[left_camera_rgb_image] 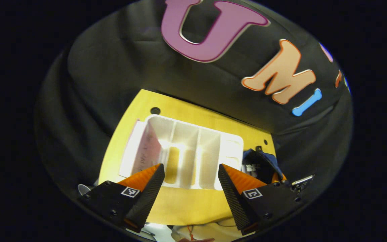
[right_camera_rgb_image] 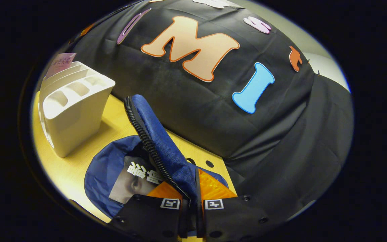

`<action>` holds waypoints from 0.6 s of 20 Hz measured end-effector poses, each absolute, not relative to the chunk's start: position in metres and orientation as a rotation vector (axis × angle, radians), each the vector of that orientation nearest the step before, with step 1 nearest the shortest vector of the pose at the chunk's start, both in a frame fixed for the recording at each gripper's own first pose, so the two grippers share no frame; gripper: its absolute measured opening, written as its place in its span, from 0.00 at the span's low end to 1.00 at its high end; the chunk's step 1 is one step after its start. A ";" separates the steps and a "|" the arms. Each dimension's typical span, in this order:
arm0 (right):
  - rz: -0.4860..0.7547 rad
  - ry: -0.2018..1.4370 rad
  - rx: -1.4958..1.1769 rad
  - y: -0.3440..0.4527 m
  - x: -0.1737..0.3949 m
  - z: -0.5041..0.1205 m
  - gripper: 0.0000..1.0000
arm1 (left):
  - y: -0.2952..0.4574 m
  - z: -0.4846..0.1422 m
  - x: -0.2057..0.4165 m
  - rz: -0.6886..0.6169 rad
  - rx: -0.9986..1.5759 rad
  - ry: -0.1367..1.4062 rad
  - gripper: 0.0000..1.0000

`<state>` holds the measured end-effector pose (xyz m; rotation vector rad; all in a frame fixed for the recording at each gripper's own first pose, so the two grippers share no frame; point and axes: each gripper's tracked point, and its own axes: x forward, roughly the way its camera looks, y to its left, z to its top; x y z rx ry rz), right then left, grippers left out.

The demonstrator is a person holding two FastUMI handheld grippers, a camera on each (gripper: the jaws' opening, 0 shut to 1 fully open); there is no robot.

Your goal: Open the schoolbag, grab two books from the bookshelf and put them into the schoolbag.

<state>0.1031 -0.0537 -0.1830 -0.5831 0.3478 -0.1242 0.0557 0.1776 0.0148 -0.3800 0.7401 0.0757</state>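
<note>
The white slotted bookshelf (left_camera_rgb_image: 183, 154) stands on the yellow table, with one pink book (left_camera_rgb_image: 144, 153) left in its leftmost slot. My left gripper (left_camera_rgb_image: 190, 188) hovers open just in front of it, nothing between its fingers. In the right gripper view the blue schoolbag (right_camera_rgb_image: 113, 168) lies open on the table with a dark-covered book (right_camera_rgb_image: 134, 181) inside. My right gripper (right_camera_rgb_image: 190, 193) is shut on the bag's zippered flap (right_camera_rgb_image: 160, 141) and holds it lifted. The bookshelf (right_camera_rgb_image: 72, 107) with the pink book (right_camera_rgb_image: 60, 62) stands to the bag's left.
The yellow table (left_camera_rgb_image: 180, 205) ends at the black cloth wall just behind the bookshelf. The schoolbag (left_camera_rgb_image: 260, 164) sits close to the shelf's right end in the left gripper view. White and pale items lie at the table's near edge below my left fingers.
</note>
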 end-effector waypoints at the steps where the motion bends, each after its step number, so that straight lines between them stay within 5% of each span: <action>1: -0.132 0.356 -0.580 -0.053 0.104 -0.185 0.13 | 0.191 0.008 0.056 0.098 -0.388 0.749 0.95; 12: -0.195 0.422 -0.616 -0.040 0.105 -0.201 0.13 | 0.259 -0.059 0.081 0.123 -0.461 0.872 0.91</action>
